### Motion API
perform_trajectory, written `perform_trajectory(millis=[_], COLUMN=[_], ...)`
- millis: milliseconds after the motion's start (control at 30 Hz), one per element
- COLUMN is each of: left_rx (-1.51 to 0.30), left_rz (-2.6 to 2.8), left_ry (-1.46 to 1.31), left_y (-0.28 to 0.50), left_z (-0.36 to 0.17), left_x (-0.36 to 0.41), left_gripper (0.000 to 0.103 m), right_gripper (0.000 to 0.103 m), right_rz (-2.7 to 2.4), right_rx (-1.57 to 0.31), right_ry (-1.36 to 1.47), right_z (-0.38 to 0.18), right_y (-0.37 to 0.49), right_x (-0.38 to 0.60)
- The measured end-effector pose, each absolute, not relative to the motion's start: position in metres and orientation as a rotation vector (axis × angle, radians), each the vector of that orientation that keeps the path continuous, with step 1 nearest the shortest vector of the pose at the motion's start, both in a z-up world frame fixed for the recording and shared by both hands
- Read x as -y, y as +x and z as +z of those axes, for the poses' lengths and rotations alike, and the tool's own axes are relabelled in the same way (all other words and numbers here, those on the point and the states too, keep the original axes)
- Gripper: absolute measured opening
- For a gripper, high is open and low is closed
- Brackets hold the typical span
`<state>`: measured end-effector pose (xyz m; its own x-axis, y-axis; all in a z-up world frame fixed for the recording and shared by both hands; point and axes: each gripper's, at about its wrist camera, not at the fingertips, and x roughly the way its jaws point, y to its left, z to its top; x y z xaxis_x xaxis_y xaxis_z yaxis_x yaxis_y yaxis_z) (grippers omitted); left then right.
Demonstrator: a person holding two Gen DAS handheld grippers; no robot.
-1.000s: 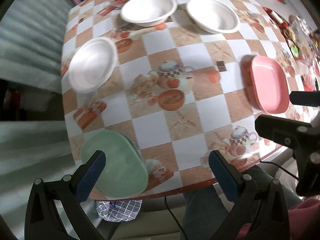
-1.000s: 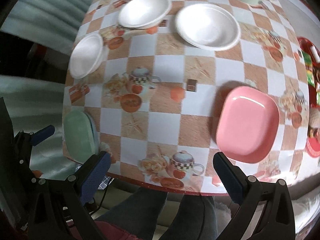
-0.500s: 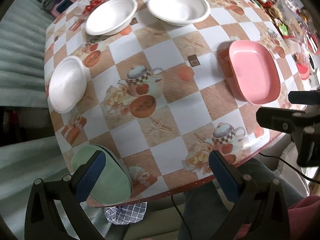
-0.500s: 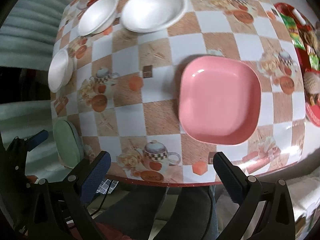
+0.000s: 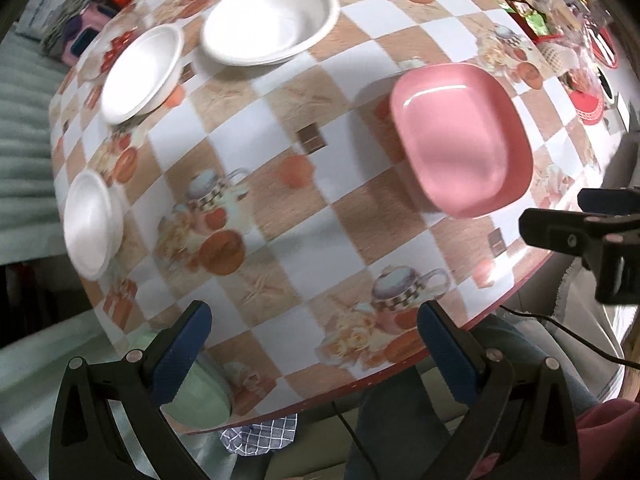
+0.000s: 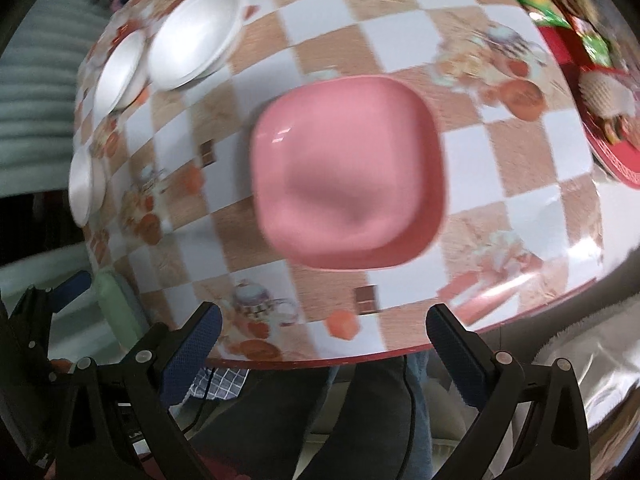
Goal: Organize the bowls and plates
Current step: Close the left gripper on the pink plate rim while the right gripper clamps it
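1. Grippers first, since they sit closest: the left gripper (image 5: pixel 310 346) has its blue-padded fingers (image 5: pixel 180 354) spread wide with nothing between them, hanging over the near edge of the table. The right gripper (image 6: pixel 320 354) is the same deal, jaws wide apart, empty, also at the near edge. A person's legs in dark trousers (image 6: pixel 360 412) show under the table edge.
2. Near left corner: a pale green rounded-square plastic plate (image 5: pixel 200 398) sits right at the table edge, partly hidden behind the left gripper's left finger. The right wrist view shows it as a thin green sliver (image 6: pixel 116 300).
3. The table wears a glossy checkered oilcloth with teapot and fruit prints (image 5: pixel 304 256).
4. Mid-right: a pink rounded-square plastic plate (image 6: pixel 348 172) lies flat on the cloth, just ahead of the right gripper, nothing touching it. It's blurry in that view.
5. Left side: a small white foam bowl (image 5: pixel 90 224) near the left edge, well apart from the pink plate.
6. Far left: a second white foam bowl (image 5: pixel 140 74), and just beside it to the right a wider white foam bowl (image 5: pixel 270 22).
7. Far right: a red tray with snack packets (image 6: pixel 600 92), too blurred to read.
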<state>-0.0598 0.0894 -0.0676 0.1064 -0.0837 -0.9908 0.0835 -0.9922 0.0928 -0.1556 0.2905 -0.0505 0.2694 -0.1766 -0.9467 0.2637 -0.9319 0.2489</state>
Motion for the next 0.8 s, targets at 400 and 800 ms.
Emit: perform_trajectory(millis=[400,800], left_rx=[-0.007,-0.056], left_rz=[-1.996,-1.96], left_ry=[2.297,2.298], left_y=[-0.084,-0.105], left_z=[-0.084,-0.099], left_x=[-0.111,-0.117], left_gripper=[0.103,0.103], right_gripper=[0.103,0.103], right_rz=[-1.746,-1.724], right_rx=[-0.016,-0.052], right_ry=[2.321,2.355], right_z=[-0.077,-0.097], right_y=[-0.177,-0.188], right_x=[-0.352,-0.361])
